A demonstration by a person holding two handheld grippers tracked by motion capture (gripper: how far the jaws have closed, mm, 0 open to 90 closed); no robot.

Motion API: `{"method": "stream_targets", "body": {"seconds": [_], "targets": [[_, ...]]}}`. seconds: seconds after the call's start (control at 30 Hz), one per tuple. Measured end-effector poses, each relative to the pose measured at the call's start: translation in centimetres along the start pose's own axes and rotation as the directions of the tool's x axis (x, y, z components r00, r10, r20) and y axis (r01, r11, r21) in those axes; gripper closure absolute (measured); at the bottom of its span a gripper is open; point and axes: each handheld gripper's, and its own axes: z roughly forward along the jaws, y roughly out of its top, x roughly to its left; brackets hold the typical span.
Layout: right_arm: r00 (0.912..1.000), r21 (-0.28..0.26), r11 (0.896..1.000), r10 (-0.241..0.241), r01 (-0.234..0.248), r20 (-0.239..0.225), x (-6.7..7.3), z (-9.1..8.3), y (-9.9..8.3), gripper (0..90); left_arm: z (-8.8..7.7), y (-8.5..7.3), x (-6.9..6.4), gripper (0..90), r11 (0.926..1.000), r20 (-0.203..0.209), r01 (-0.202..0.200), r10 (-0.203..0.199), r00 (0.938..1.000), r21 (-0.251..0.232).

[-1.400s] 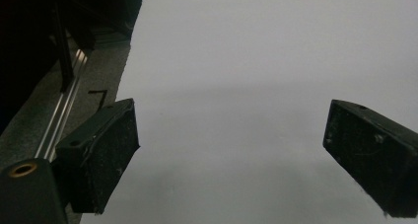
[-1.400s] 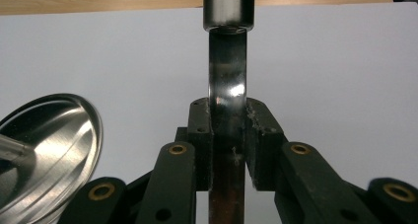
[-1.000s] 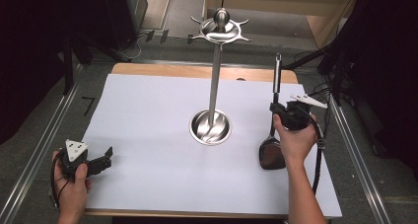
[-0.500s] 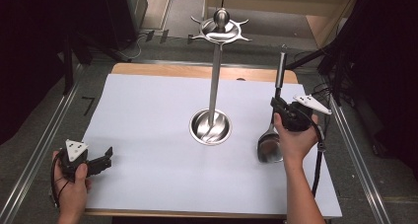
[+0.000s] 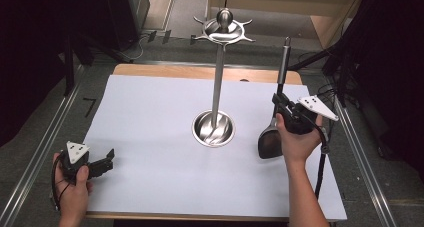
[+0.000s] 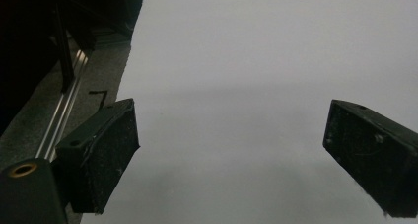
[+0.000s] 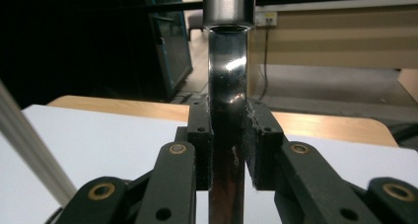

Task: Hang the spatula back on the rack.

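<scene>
A black spatula with a long metal handle stands nearly upright at the right of the white sheet, blade down. My right gripper is shut on its shaft just above the blade. In the right gripper view the jaws of the right gripper clamp the shiny handle from both sides. A steel utensil stand with a round base, a tall pole and a hooked crown rises at the sheet's middle, left of the spatula. My left gripper rests open at the front left corner; its jaws hold nothing.
The white sheet covers a wooden table whose far edge shows. Metal rails run along both sides. The stand's pole crosses the left of the right gripper view. Dark curtains and cables lie beyond the table.
My right gripper has lifted the spatula and swung it more upright, the handle tip rising and the blade moving slightly left. The left gripper has stayed put.
</scene>
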Motion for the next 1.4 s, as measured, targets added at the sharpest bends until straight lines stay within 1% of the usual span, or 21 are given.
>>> {"method": "stream_targets", "body": {"seconds": [0.07, 0.13, 0.27, 0.37, 0.4, 0.47, 0.57, 0.63, 0.73, 0.77, 0.83, 0.97, 1.03, 1.1, 1.17, 1.33, 1.4], "targets": [[0.9999, -0.014, 1.000, -0.008, 0.008, -0.012, 0.3, -0.2, 0.2, 76.8, 0.0, 0.0, 0.0, 7.5, 1.0000, 0.001, -0.001, 0.001, 1.0000, 0.000], [0.9993, -0.025, 1.000, -0.017, 0.016, -0.035, 0.7, -0.3, 0.5, 76.9, 0.0, 0.0, 0.0, 7.5, 1.0000, 0.001, -0.002, 0.002, 1.0000, 0.000], [0.9983, -0.062, 0.997, -0.037, 0.034, -0.045, 1.4, -0.7, 0.9, 76.8, 0.0, 0.0, 0.0, 7.5, 1.0000, -0.001, 0.000, 0.000, 1.0000, -0.001], [0.9973, -0.084, 0.996, -0.033, 0.027, -0.066, 1.8, -0.9, 1.4, 76.8, 0.0, 0.0, 0.0, 7.5, 1.0000, -0.005, 0.000, 0.000, 1.0000, -0.002], [0.9961, -0.090, 0.996, -0.037, 0.030, -0.080, 2.0, -1.0, 1.5, 76.8, 0.0, 0.0, 0.0, 7.5, 1.0000, -0.005, -0.001, 0.001, 1.0000, -0.002], [0.9951, -0.109, 0.994, -0.040, 0.030, -0.090, 2.3, -1.2, 1.7, 76.9, 0.0, 0.0, 0.0, 7.5, 1.0000, -0.004, 0.000, 0.000, 1.0000, -0.003], [0.9917, -0.133, 0.991, -0.051, 0.035, -0.118, 2.7, -1.5, 1.9, 76.8, 0.0, 0.0, 0.0, 7.5, 1.0000, -0.005, 0.000, 0.000, 1.0000, -0.005], [0.9864, -0.150, 0.988, -0.058, 0.035, -0.154, 3.0, -1.7, 2.1, 76.8, 0.0, 0.0, -0.1, 7.5, 1.0000, -0.007, 0.000, 0.000, 1.0000, -0.003], [0.9805, -0.173, 0.984, -0.082, 0.051, -0.178, 3.5, -2.1, 2.2, 76.8, 0.0, 0.0, -0.1, 7.5, 1.0000, -0.007, -0.002, 0.001, 1.0000, -0.003], [0.9801, -0.178, 0.983, -0.085, 0.053, -0.179, 3.6, -2.1, 2.3, 76.8, 0.0, 0.0, -0.1, 7.5, 1.0000, -0.007, -0.002, 0.002, 1.0000, -0.003], [0.9755, -0.187, 0.981, -0.087, 0.049, -0.202, 3.9, -2.3, 2.3, 76.8, 0.0, 0.0, 0.0, 7.5, 1.0000, -0.007, -0.003, 0.003, 1.0000, -0.001], [0.9693, -0.204, 0.978, -0.090, 0.043, -0.229, 4.1, -2.6, 2.3, 76.8, 0.0, 0.0, 0.0, 7.5, 1.0000, -0.007, -0.002, 0.002, 1.0000, -0.001], [0.9633, -0.206, 0.978, -0.096, 0.044, -0.250, 4.2, -2.7, 2.3, 76.8, 0.0, 0.0, -0.1, 7.5, 1.0000, -0.006, -0.002, 0.002, 1.0000, 0.000], [0.9612, -0.207, 0.977, -0.101, 0.048, -0.257, 4.5, -2.8, 2.2, 76.8, 0.0, 0.0, -0.1, 7.5, 1.0000, -0.005, -0.003, 0.003, 1.0000, 0.002], [0.9572, -0.210, 0.976, -0.111, 0.054, -0.267, 4.7, -2.8, 2.1, 76.8, 0.0, 0.0, -0.1, 7.5, 1.0000, -0.005, -0.004, 0.004, 1.0000, 0.002], [0.9496, -0.206, 0.978, -0.103, 0.041, -0.296, 5.1, -2.9, 1.8, 76.8, 0.0, 0.0, -0.1, 7.5, 1.0000, -0.004, -0.004, 0.004, 1.0000, 0.004], [0.9470, -0.208, 0.977, -0.111, 0.048, -0.302, 5.3, -3.1, 1.7, 76.8, 0.0, 0.0, -0.1, 7.5, 1.0000, -0.006, -0.004, 0.004, 1.0000, 0.004]]}}
